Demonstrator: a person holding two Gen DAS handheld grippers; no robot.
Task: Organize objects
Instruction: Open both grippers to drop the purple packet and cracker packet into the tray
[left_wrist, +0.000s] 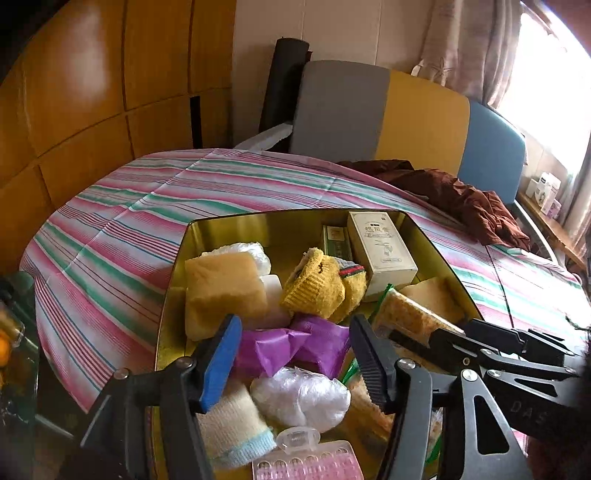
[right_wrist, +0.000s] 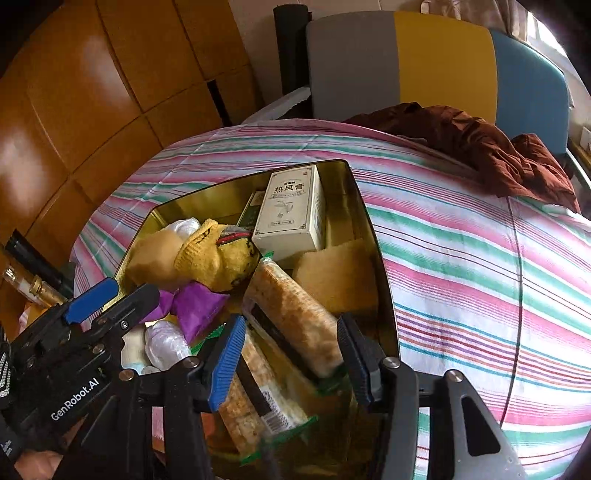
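Observation:
A gold metal tin sits on the striped bed, full of things. In it are a white box, yellow socks, a purple packet, yellow sponges, cracker packs, a clear plastic bundle and a cream sock. My left gripper is open above the purple packet and the plastic bundle. My right gripper is open, its fingers either side of a cracker pack. The left gripper also shows in the right wrist view.
The bed has a pink, green and white striped sheet. A dark red cloth lies at the headboard. Wooden panels stand at the left. A pink studded item lies at the tin's near edge.

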